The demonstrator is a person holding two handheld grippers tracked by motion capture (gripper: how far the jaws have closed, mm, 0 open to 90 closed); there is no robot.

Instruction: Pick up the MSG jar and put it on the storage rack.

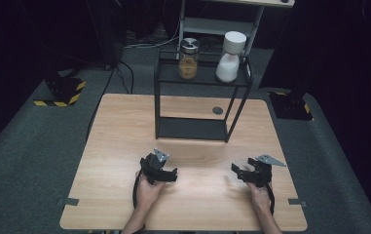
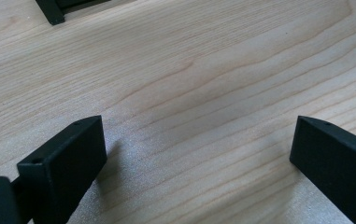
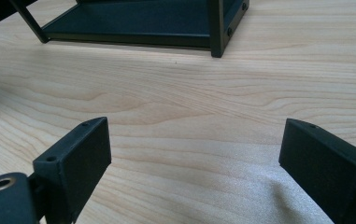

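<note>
A person's two hands rest on the wooden table (image 1: 124,141), each holding a black gripper. The left gripper (image 1: 171,174) lies at the front middle-left, pointing right, and it is open; in its own view, the left gripper (image 2: 198,149) has only bare wood between its wide-apart jaws. Opposite it at the front right, the right gripper (image 1: 235,169) points left and is open too. Seen from its camera, the right gripper (image 3: 194,149) holds nothing, with the black rack's base (image 3: 133,21) beyond. On the rack's (image 1: 200,80) top shelf stand an amber jar (image 1: 188,59) and a white container (image 1: 230,57).
The rack's lower shelf (image 1: 193,127) sits on the table's far half. A small dark round hole (image 1: 217,110) marks the tabletop behind it. Grey carpet (image 1: 27,161) surrounds the table, with yellow-black striped blocks (image 1: 64,90) at far left and right. A pale shelf unit (image 1: 222,19) stands beyond.
</note>
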